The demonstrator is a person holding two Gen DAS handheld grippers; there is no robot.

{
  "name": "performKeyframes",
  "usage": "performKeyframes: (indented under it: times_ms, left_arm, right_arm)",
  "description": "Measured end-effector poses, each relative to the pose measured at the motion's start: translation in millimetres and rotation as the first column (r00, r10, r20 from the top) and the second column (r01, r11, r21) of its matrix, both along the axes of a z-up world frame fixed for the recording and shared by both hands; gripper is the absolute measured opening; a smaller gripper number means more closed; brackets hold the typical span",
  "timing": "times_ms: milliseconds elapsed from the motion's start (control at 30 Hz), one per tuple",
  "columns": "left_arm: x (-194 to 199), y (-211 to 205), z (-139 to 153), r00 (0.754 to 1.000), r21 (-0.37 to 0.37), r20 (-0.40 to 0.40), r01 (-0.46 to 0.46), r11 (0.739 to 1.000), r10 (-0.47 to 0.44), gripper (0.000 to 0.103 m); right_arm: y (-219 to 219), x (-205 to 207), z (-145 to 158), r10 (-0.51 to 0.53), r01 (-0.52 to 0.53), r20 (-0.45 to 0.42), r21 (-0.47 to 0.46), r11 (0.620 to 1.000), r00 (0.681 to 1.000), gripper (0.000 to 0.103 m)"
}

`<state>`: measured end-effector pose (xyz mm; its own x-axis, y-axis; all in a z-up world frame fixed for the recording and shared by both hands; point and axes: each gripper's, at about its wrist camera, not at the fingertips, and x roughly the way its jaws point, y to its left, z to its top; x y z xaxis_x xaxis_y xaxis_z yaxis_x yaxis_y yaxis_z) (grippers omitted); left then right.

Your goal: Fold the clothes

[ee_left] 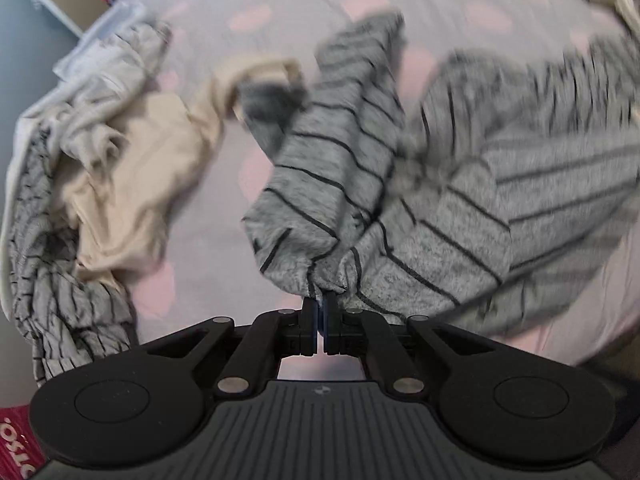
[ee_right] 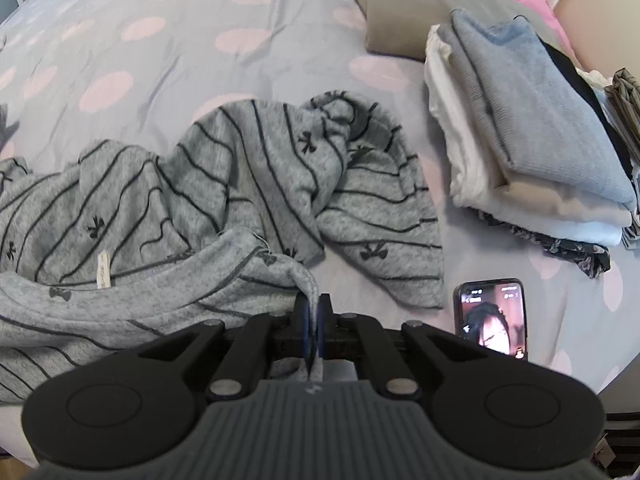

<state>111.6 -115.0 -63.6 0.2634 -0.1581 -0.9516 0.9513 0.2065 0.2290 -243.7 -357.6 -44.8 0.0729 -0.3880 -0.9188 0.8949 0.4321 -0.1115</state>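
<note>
A grey top with thin dark stripes and small bows (ee_right: 256,168) lies rumpled on the bed, its neckline and white label facing the right wrist view. My right gripper (ee_right: 315,304) is shut on the fabric by the collar edge. In the left wrist view the same striped top (ee_left: 460,200) is blurred and partly lifted, one sleeve trailing away. My left gripper (ee_left: 320,300) is shut on a bunched edge of it.
A heap of unfolded clothes, beige (ee_left: 140,184) and striped grey (ee_left: 60,304), lies at the left. A stack of folded clothes (ee_right: 532,136) and a taupe folded piece (ee_right: 400,16) sit at the right. A phone (ee_right: 494,318) lies near the bed's front edge. The bedsheet (ee_right: 160,40) is lilac with pink dots.
</note>
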Motion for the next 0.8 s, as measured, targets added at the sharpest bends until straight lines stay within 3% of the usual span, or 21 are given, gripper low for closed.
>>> performKeyframes:
  times_ms: [100,200,300,433,567,767,800]
  left_arm:
    - [-10,10,-23,0.998,0.089,-0.032,0.064,0.994,-0.061,0.001]
    - [-28,19,-47,0.984,0.194,-0.078,0.172,0.966,-0.159,0.000]
    - [-42,24,-62,0.974,0.243,-0.053,0.224,0.944,-0.218,0.000]
    - [-44,26,-53,0.977,0.186,-0.070,0.210,0.960,-0.200,0.003]
    - [-43,35,-24,0.973,0.111,-0.130,0.205,0.972,-0.191,0.034]
    - [-60,37,41,0.959,-0.099,-0.126,0.244,0.965,-0.255,0.042]
    - [-65,29,38,0.954,-0.110,-0.120,0.261,0.959,-0.274,0.043]
  right_arm:
    - [3,3,-2,0.020,-0.020,-0.010,0.006,1.000,1.000,0.004]
    - [7,9,-4,0.051,-0.051,-0.022,0.012,0.999,0.998,0.004]
    - [11,14,-5,0.076,-0.076,-0.035,0.014,0.997,0.996,0.004]
    - [15,20,-6,0.099,-0.099,-0.055,0.008,0.995,0.994,0.004]
    - [16,22,-7,0.106,-0.106,-0.063,0.005,0.994,0.992,0.005]
    - [17,26,-7,0.111,-0.111,-0.061,-0.001,0.994,0.992,0.005]
    - [17,27,-7,0.114,-0.114,-0.059,-0.002,0.993,0.992,0.005]
